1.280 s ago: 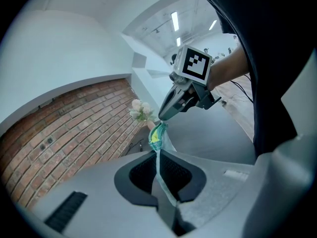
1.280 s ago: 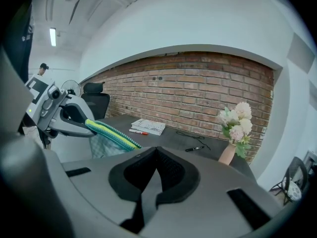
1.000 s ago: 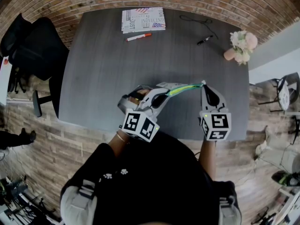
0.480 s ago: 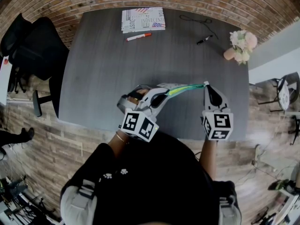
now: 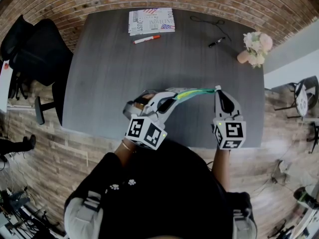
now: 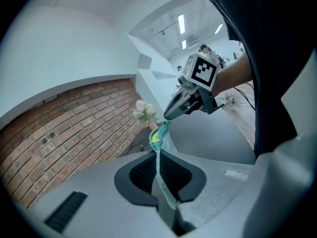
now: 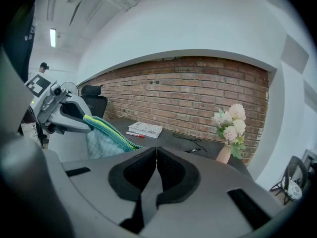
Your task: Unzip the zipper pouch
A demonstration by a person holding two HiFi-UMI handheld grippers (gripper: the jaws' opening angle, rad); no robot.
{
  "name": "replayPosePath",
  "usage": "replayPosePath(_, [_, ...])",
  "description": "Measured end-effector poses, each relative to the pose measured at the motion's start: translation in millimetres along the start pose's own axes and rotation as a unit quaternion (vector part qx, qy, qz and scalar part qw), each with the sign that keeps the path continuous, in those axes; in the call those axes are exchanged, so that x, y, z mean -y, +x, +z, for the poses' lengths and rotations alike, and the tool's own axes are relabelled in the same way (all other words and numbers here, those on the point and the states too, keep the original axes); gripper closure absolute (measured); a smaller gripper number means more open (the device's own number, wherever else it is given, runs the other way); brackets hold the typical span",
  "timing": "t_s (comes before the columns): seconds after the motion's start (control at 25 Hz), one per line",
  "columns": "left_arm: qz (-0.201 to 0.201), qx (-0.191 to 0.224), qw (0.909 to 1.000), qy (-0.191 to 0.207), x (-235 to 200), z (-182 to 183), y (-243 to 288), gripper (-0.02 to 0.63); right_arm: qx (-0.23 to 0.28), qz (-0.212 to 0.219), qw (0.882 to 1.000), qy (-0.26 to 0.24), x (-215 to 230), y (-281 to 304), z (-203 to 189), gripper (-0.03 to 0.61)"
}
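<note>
Zipper pouch (image 5: 192, 93) striped green, yellow and teal, dark grey table (image 5: 114, 83), red marker (image 5: 147, 39) at eleven o'clock, pink-and-cream flowers (image 5: 258, 48) at two o'clock, red-brown brick wall (image 5: 224, 1), booklet (image 5: 152, 20) seemingly printed with stars and stripes

Zipper pouch (image 5: 192, 93): teal fabric, yellow-green striped top edge. Stretched as a narrow band, lower centre of head view. One end pinched in left gripper (image 5: 174, 98), the other at the closed tips of right gripper (image 5: 217, 89). Teal body sagging below the stripe, left of right gripper view (image 7: 101, 142).
</note>
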State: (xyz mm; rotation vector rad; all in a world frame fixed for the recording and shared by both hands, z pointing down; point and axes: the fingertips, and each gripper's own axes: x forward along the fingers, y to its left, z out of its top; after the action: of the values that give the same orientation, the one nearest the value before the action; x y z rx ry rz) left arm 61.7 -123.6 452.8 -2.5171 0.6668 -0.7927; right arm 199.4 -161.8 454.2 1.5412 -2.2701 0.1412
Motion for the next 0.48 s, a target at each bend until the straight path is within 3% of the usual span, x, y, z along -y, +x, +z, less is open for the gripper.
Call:
replayPosePath(0.2, [0.004, 0.014, 0.9994, -0.032, -6.9, 1.6, -3.8, 0.606, 0.004, -0.003, 1.000, -0.002, -3.3, -0.1, 0.7, 0.568])
replayPosePath(0.48, [0.014, 0.060, 0.9899, -0.127, -24.3, 6.4, -14.4, 0.606, 0.070, 0.010, 0.995, 0.069, -0.5, -4.8, 17.0, 0.542])
